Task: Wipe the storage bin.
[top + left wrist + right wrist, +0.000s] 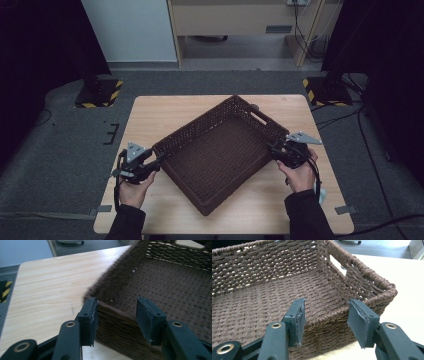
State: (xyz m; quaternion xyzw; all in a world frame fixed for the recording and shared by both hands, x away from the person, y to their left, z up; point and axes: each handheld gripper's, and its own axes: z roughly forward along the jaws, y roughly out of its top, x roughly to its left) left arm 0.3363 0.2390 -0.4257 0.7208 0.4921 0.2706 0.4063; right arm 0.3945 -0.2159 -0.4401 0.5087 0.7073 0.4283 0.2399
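A dark brown woven basket (217, 152) sits in the middle of a light wooden table (150, 115), turned so its corners point toward the table's edges. It is shallow and rectangular, with a cut-out handle slot in one short wall.

The left gripper (159, 161) is at the basket's left corner, held in the person's left hand (134, 187). In the left gripper view its jaws stand well apart, one outside the basket wall over the table and the other over the inside, with the rim (110, 307) of the basket between them. The pads do not press on the weave, so nothing is gripped.

The right gripper (271, 148) is at the basket's right corner, held in the right hand (301, 175). In the right gripper view its jaws are also wide apart, straddling the near wall close to the corner; the basket's rim (327, 318) runs between the pads without being squeezed. The handle slot (338, 263) shows in the wall beyond the right-hand pad.

Both forearms, in dark sleeves (127, 222), come in from the table's near edge, one on each side of the basket.
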